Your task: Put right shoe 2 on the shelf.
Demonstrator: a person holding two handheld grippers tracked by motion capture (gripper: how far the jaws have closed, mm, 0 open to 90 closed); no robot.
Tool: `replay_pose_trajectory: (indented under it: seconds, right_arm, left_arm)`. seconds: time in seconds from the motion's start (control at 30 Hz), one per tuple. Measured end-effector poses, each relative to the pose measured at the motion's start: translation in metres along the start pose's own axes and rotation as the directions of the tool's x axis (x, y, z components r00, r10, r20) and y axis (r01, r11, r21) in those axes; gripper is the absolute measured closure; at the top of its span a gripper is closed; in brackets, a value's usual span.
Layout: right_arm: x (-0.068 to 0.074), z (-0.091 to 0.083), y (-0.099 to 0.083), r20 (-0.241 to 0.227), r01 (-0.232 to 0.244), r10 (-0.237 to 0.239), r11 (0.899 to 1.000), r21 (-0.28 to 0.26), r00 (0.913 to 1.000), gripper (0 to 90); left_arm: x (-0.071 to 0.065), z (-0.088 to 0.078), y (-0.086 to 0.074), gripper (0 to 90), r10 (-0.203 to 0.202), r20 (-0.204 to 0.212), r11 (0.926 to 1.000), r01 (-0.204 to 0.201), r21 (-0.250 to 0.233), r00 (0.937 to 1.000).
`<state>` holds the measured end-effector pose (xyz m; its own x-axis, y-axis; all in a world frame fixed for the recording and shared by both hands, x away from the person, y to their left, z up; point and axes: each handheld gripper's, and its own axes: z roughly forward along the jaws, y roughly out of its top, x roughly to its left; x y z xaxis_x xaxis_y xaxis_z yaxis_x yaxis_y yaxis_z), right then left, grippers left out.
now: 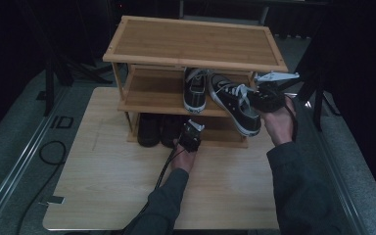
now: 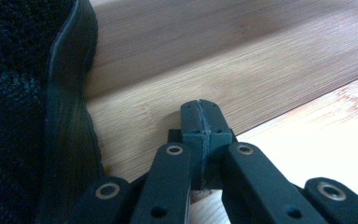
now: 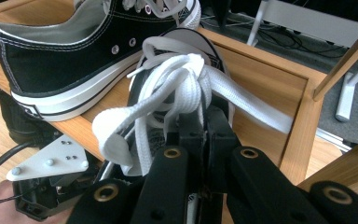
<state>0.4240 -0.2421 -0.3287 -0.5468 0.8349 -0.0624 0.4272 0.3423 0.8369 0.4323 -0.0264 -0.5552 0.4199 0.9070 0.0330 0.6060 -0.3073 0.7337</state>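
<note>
A bamboo shoe rack (image 1: 196, 44) stands at the back of the table. One black sneaker with a white sole (image 1: 195, 90) (image 3: 74, 51) rests on the middle shelf (image 1: 152, 93). My right gripper (image 1: 255, 99) (image 3: 205, 125) is shut on a second black sneaker (image 1: 235, 105) (image 3: 186, 42) by its upper, under the white laces (image 3: 168, 88), and holds it tilted at the right end of that shelf. My left gripper (image 1: 191, 129) (image 2: 200, 116) is shut on nothing, its tip at the bottom shelf board (image 2: 214, 60) beside a dark shoe (image 2: 23, 116).
Two dark shoes (image 1: 148, 129) (image 1: 170, 131) stand on the bottom shelf, left of the left gripper. The rack's top shelf is bare. The wooden table (image 1: 117, 181) has free room in front. A cable loop (image 1: 54, 152) lies on the floor at the left.
</note>
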Motion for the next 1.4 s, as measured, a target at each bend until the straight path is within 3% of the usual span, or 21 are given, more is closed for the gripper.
replay_pose_trajectory:
  seconds: [0.27,0.43,0.63,0.77,0.9,1.07,1.1,1.4]
  right_arm:
    - [-0.006,-0.005,0.002,-0.004,0.049,-0.049,0.998,0.035,0.9988,77.4]
    - [-0.011,-0.02,0.003,-0.021,0.033,-0.033,0.999,0.01,0.9992,76.7]
    - [-0.013,-0.04,-0.002,0.003,0.047,-0.047,0.999,-0.006,0.9989,85.8]
    - [-0.014,-0.046,-0.005,0.02,0.076,-0.077,0.997,0.028,0.9968,90.0]
    - [-0.012,-0.048,-0.013,0.028,0.113,-0.115,0.991,0.075,0.9929,90.0]
    - [-0.006,-0.051,-0.028,0.026,0.119,-0.121,0.989,0.084,0.9923,90.0]
    - [-0.004,-0.052,-0.03,0.031,0.121,-0.124,0.989,0.089,0.9918,90.0]
    - [-0.003,-0.06,-0.054,0.021,0.112,-0.115,0.987,0.117,0.9932,90.0]
  left_arm:
    - [0.0,0.0,0.0,89.8,-0.004,0.002,1.0,0.004,-0.002,1.0]
    - [0.0,0.0,0.0,89.8,0.0,0.004,1.0,0.0,0.001,1.0]
    - [0.0,0.0,0.0,89.8,0.0,0.002,1.0,0.0,0.001,1.0]
    - [0.0,0.0,0.0,89.8,-0.001,0.001,1.0,0.001,0.001,1.0]
    - [0.0,0.0,0.0,89.8,-0.001,0.002,1.0,0.001,0.001,1.0]
    - [0.0,0.0,0.0,89.8,-0.001,0.003,1.0,0.001,0.001,1.0]
    - [0.002,-0.002,0.001,89.8,0.029,0.002,0.9994,-0.029,0.02,0.9996]
    - [0.002,-0.002,0.0,89.8,0.027,0.001,0.9995,-0.027,0.019,0.9996]
